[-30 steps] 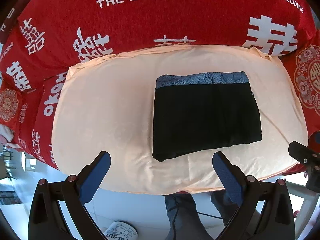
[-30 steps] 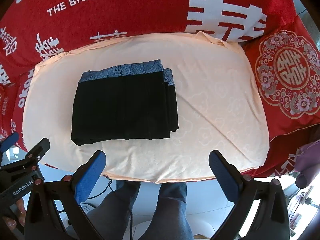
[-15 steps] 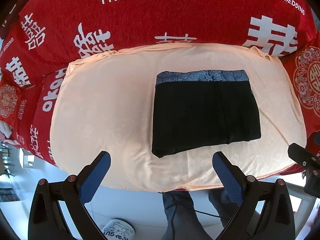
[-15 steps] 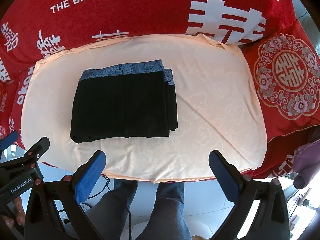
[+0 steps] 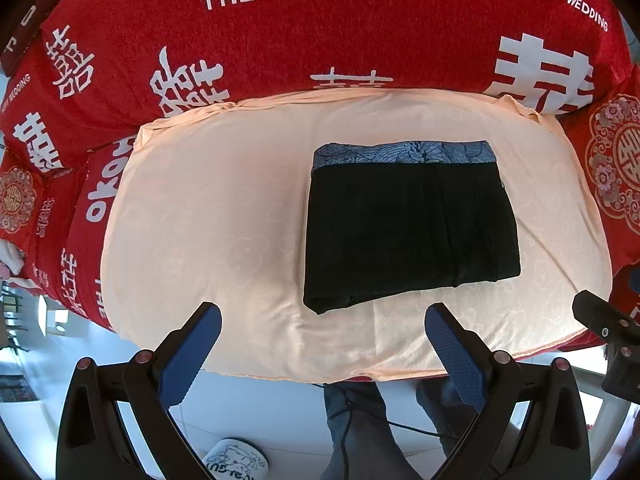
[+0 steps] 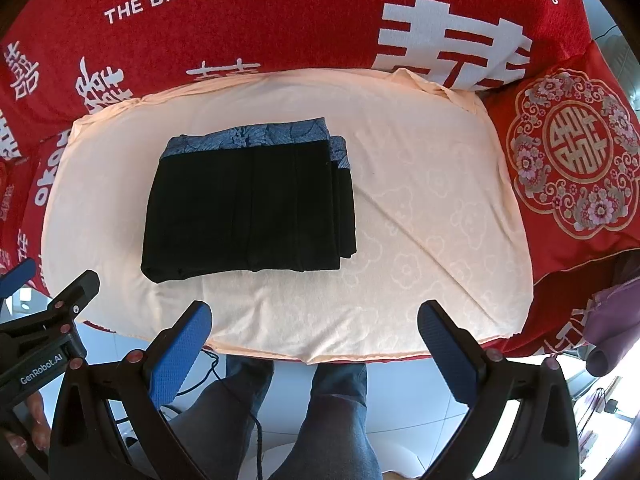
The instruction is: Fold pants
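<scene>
Both tongs spread, empty: left tongs, right tongs, held off the near edge. Black pants lie folded into a rectangle on the peach cushion, patterned waistband at back. Folding looks done; next probably just a tidy-up or retreat.

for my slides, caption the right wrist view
Folded black pants lie on a peach cloth, open right gripper clear.

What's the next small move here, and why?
Probably just back both grippers away and stop. The pants already lie as a compact folded rectangle on the peach cushion, layers stacked, patterned waistband along the far edge. The left gripper and right gripper are open, empty, and clear of the cloth.
</scene>
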Action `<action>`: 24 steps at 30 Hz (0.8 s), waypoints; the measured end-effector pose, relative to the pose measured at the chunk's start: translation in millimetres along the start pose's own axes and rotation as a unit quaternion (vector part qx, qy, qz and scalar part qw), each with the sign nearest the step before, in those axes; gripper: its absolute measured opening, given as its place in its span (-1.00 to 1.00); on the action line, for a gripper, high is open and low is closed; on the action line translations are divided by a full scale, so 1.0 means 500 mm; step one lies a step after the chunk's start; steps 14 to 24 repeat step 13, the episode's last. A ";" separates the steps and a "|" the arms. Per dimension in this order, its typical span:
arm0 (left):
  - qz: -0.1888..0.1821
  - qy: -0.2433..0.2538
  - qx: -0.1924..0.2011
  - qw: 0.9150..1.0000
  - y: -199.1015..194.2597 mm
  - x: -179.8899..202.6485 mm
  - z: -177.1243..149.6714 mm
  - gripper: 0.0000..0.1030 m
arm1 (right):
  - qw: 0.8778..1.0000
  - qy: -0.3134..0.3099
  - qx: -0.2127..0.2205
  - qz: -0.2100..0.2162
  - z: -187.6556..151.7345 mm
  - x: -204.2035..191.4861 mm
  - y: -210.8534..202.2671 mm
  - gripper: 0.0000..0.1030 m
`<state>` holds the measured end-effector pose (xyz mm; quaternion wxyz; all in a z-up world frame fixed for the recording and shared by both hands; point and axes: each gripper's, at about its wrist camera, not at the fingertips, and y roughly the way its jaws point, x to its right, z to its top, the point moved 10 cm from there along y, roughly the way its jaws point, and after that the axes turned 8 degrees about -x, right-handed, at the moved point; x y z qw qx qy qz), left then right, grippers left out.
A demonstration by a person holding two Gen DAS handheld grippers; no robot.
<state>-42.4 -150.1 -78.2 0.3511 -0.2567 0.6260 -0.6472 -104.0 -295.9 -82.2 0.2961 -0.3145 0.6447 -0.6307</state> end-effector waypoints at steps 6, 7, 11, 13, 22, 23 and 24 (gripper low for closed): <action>-0.002 -0.001 0.004 1.000 -0.007 0.005 0.000 0.98 | 1.000 0.001 0.002 0.000 -0.003 -0.002 -0.004 0.99; -0.004 -0.002 0.005 1.000 -0.008 0.006 0.001 0.98 | 1.000 0.001 0.002 0.001 -0.003 -0.002 -0.005 0.99; -0.007 0.001 0.012 1.000 -0.014 0.007 0.002 0.98 | 1.000 0.001 0.002 0.000 -0.006 -0.002 -0.005 0.99; -0.007 0.003 0.011 1.000 -0.014 0.007 0.000 0.98 | 1.000 0.000 0.002 0.001 -0.007 -0.004 -0.005 0.99; -0.007 0.003 0.011 1.000 -0.014 0.007 0.000 0.98 | 1.000 0.000 0.002 0.001 -0.007 -0.004 -0.005 0.99; -0.007 0.003 0.011 1.000 -0.014 0.007 0.000 0.98 | 1.000 0.000 0.002 0.001 -0.007 -0.004 -0.005 0.99; -0.007 0.003 0.011 1.000 -0.014 0.007 0.000 0.98 | 1.000 0.000 0.002 0.001 -0.007 -0.004 -0.005 0.99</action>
